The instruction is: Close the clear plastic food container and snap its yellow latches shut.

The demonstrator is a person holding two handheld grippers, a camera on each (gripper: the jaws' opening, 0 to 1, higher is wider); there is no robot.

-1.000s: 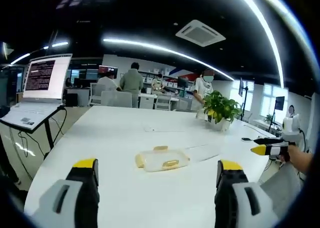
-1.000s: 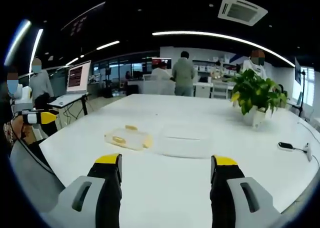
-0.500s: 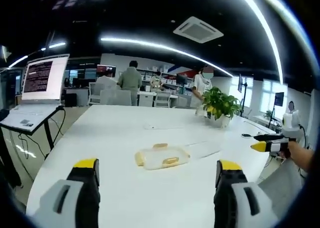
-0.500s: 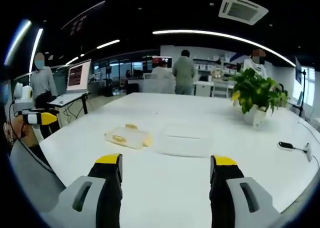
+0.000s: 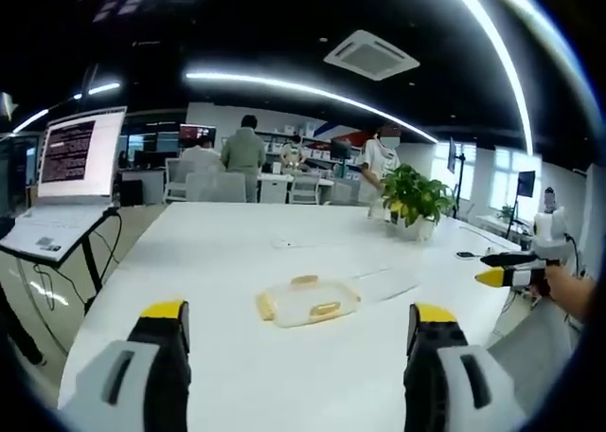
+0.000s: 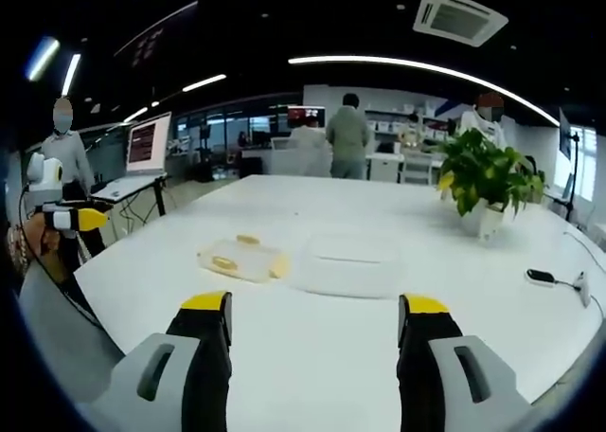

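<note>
1. left gripper [image 5: 295, 330]: jaws spread wide, nothing between them, held above the near edge of the white table [image 5: 218, 252].
2. right gripper [image 6: 312, 323]: jaws likewise apart and empty.
3. clear plastic food container [image 6: 347, 261]: flat on the table, well ahead of both grippers.
4. lid with yellow latches [image 6: 241, 260]: beside the container, not on it.
5. potted plant [image 6: 485, 181]: farther back on the table.
</note>
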